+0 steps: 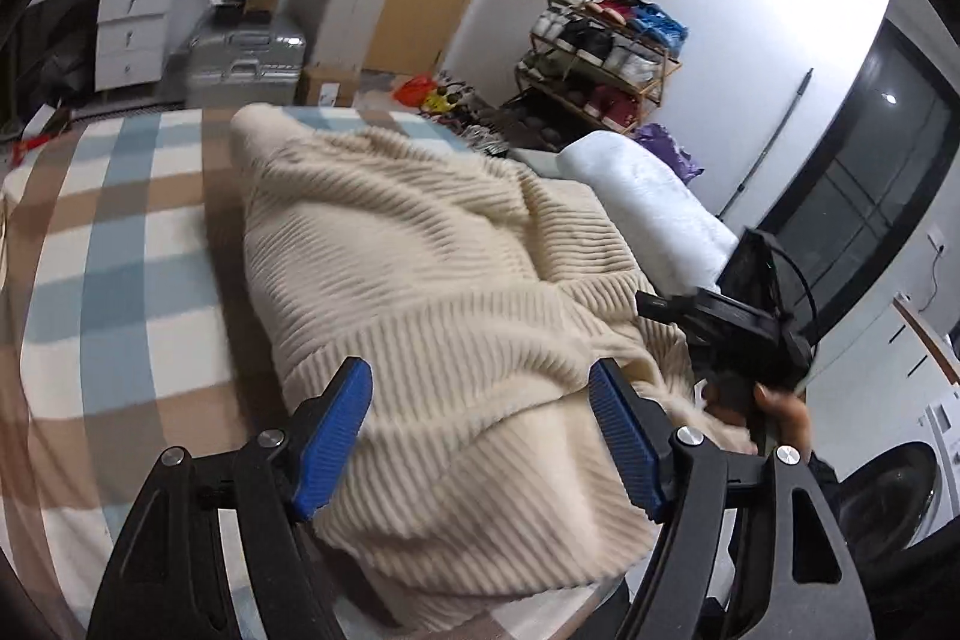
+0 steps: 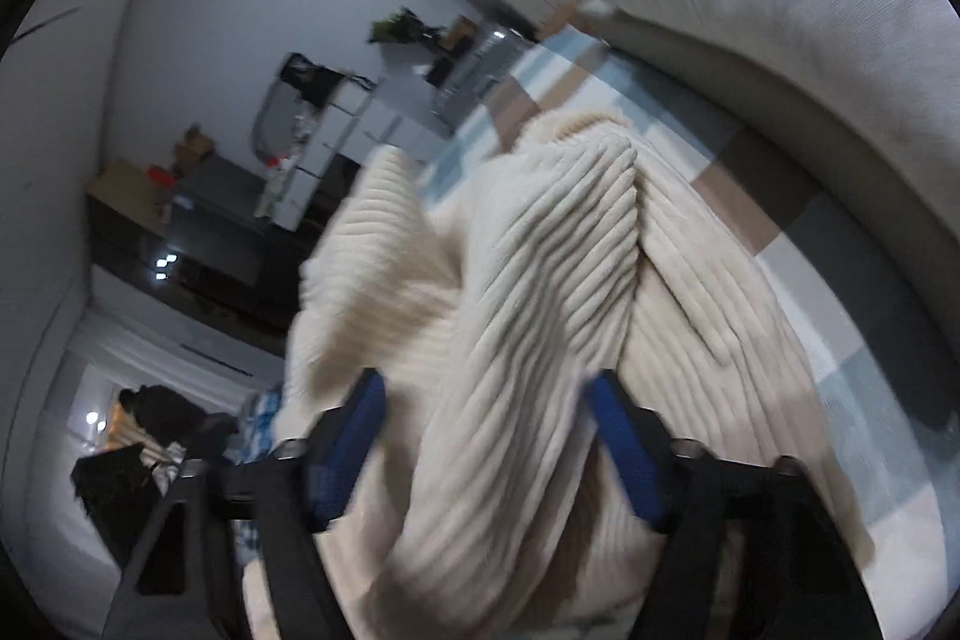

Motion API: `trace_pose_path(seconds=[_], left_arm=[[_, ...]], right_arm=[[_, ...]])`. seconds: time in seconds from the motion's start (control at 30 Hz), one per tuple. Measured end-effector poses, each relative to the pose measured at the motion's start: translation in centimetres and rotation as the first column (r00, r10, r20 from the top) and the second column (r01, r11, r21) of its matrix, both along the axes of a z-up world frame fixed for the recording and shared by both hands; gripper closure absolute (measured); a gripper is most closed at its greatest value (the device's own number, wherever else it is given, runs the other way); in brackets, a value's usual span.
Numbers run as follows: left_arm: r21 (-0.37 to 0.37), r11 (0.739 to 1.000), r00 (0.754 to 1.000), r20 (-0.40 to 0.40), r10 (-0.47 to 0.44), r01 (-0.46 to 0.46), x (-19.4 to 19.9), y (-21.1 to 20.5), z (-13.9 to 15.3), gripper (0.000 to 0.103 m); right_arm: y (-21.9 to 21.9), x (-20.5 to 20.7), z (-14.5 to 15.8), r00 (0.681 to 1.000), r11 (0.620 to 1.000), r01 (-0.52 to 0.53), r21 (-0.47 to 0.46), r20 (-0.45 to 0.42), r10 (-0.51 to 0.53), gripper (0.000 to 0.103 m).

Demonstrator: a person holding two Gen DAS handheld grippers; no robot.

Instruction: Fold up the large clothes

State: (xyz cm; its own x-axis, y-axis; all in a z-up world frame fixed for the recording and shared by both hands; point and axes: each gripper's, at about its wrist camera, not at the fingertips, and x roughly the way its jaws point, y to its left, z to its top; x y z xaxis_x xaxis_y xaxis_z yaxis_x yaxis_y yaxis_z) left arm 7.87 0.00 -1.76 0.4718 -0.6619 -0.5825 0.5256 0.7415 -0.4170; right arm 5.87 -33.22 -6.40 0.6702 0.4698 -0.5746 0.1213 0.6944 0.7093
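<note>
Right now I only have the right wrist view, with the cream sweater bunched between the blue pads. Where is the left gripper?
Observer: The left gripper is open, its pads on either side of the near folded edge of the sweater, over the checked bedspread.
Operator: Can you see what is holding my right gripper?
Observer: The left wrist view shows a hand around the handle of the right gripper, at the sweater's right edge.
Operator: Anything beyond the bed?
Observer: A loaded shoe rack stands against the white wall.
</note>
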Motion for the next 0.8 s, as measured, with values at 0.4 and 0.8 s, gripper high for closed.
trace_pose_path(seconds=[0.4, 0.8], left_arm=[[0.031, 0.999, 0.999, 0.038, -0.025, 0.024, 0.9, -1.0, 0.5, 0.032], [0.219, 0.973, 0.986, 0.130, -0.108, 0.077, 0.4, -5.5, -0.4, 0.028]], right_arm=[[-1.6, 4.3, 6.6, 0.994, 0.918, 0.017, -0.396, 0.104, 0.026, 0.096], [-1.1, 0.7, 5.6, 0.998, 0.898, 0.029, -0.439, 0.063, -0.001, 0.044]])
